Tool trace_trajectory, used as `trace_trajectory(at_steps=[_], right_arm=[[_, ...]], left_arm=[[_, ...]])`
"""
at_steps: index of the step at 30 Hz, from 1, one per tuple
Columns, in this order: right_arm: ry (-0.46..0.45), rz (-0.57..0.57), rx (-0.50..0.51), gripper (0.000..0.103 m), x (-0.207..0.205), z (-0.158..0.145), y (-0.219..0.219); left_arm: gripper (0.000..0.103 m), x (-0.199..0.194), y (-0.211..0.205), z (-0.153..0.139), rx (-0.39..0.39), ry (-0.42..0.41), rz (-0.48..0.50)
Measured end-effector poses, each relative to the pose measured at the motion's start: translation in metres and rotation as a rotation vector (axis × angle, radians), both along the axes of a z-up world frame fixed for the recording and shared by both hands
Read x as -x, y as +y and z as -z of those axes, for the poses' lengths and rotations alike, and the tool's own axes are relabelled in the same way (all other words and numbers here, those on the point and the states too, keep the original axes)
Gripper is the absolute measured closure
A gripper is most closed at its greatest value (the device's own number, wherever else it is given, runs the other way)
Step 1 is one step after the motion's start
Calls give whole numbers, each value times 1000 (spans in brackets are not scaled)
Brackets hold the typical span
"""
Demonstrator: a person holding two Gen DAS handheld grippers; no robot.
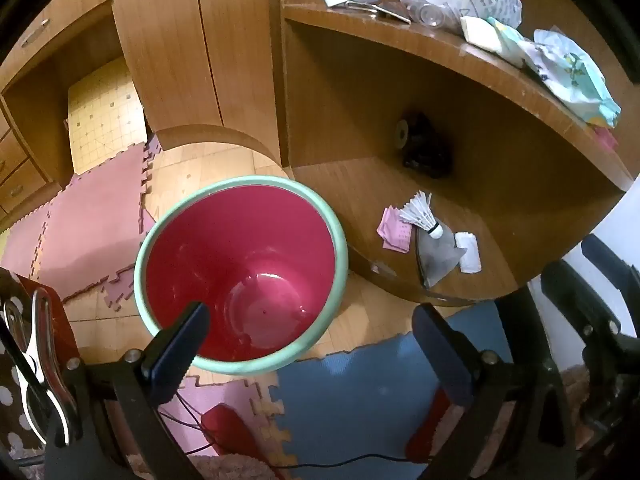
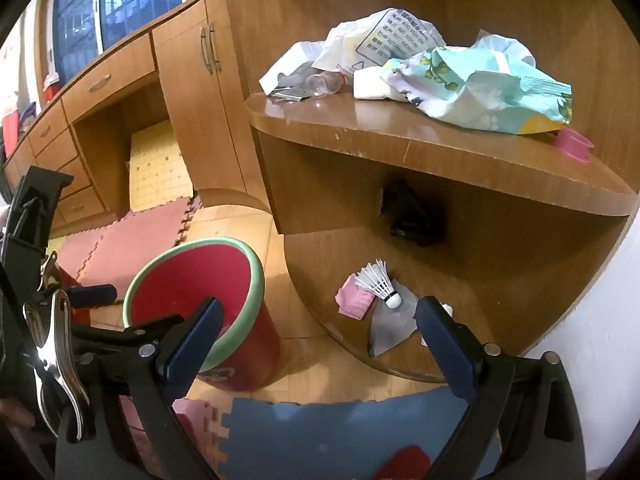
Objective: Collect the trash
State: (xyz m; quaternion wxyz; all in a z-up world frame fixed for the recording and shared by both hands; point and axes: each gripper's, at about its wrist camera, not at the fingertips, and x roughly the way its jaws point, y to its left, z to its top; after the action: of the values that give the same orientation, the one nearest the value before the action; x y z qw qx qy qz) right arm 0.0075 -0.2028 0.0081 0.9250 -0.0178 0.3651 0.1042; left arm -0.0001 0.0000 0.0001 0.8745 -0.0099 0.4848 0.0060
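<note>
left gripper [image 1: 308, 344]: jaws spread wide, nothing between them, hanging over red bin [image 1: 244, 276] with green rim on floor | right gripper [image 2: 320, 340]: jaws spread wide, nothing held, aimed at lower shelf [image 2: 480, 280] | trash: shuttlecock [image 2: 378, 282], pink paper [image 2: 354, 300], grey scrap [image 2: 390, 326] on lower shelf; crumpled wrappers [image 2: 460, 80] on upper shelf [image 2: 400, 136].
</note>
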Motion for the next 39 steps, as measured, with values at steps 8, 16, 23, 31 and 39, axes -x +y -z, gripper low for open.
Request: trace_trajectory(at_steps=[8,16,23,31,39], right_arm=[[-2,0,-8,4,0,-1,0],[-3,0,-8,4,0,0,0],[-4,0,-6,4,0,0,0],[-3,-1,-8,4,0,0,0],[-3,0,-8,4,0,0,0]], left_arm=[[0,0,0,1,-6,0,-2],[0,0,-2,1,-6,1,-2],[0,-1,-3,0,-5,3,-1],[0,-2,-1,4,-1,5,-1],[0,-2,-1,3,-2,4,0]])
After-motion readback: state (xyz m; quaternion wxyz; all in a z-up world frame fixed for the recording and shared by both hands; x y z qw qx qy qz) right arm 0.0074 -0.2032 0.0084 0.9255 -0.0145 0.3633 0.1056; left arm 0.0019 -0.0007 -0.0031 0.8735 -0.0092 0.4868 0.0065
